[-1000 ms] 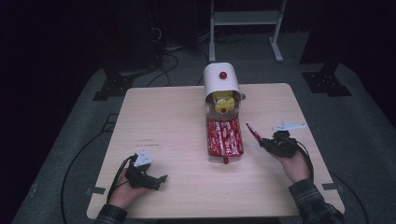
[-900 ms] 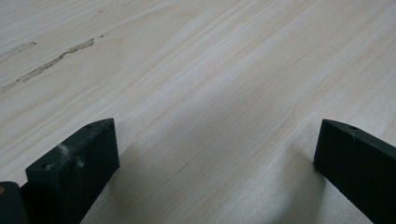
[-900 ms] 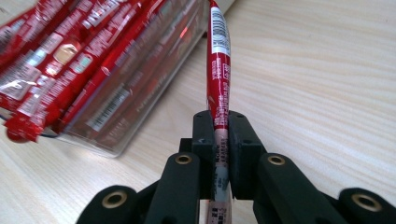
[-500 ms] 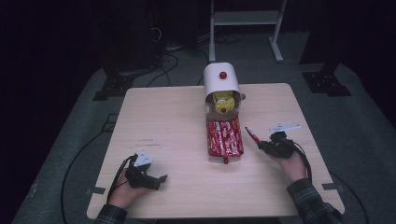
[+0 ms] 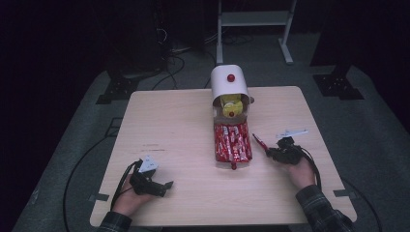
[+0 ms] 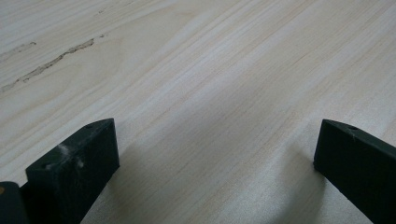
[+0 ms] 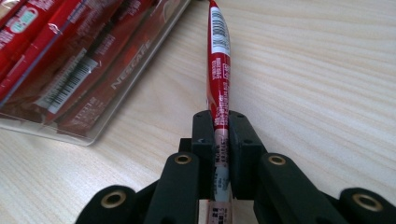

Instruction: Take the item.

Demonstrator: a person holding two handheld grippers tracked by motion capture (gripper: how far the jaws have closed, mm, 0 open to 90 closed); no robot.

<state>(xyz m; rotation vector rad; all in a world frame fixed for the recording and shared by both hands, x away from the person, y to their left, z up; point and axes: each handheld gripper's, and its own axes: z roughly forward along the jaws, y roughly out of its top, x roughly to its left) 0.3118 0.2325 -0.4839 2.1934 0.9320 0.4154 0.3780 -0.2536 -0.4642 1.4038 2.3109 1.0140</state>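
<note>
A clear tray of red coffee stick packets lies at the table's middle, below a white dome-shaped dispenser. My right gripper is shut on one red stick packet, which pokes forward from the jaws just right of the tray; the same packet points up-left in the high view. My left gripper rests at the table's front left, jaws wide apart over bare wood, its black fingers holding nothing.
The dispenser's open mouth shows a yellow item with a red knob. The light wooden table has a small scuff mark near my left gripper. Cables and a metal stand lie on the dark floor beyond.
My right gripper with the stick packet has shifted slightly left toward the tray. My left gripper has stayed put.
</note>
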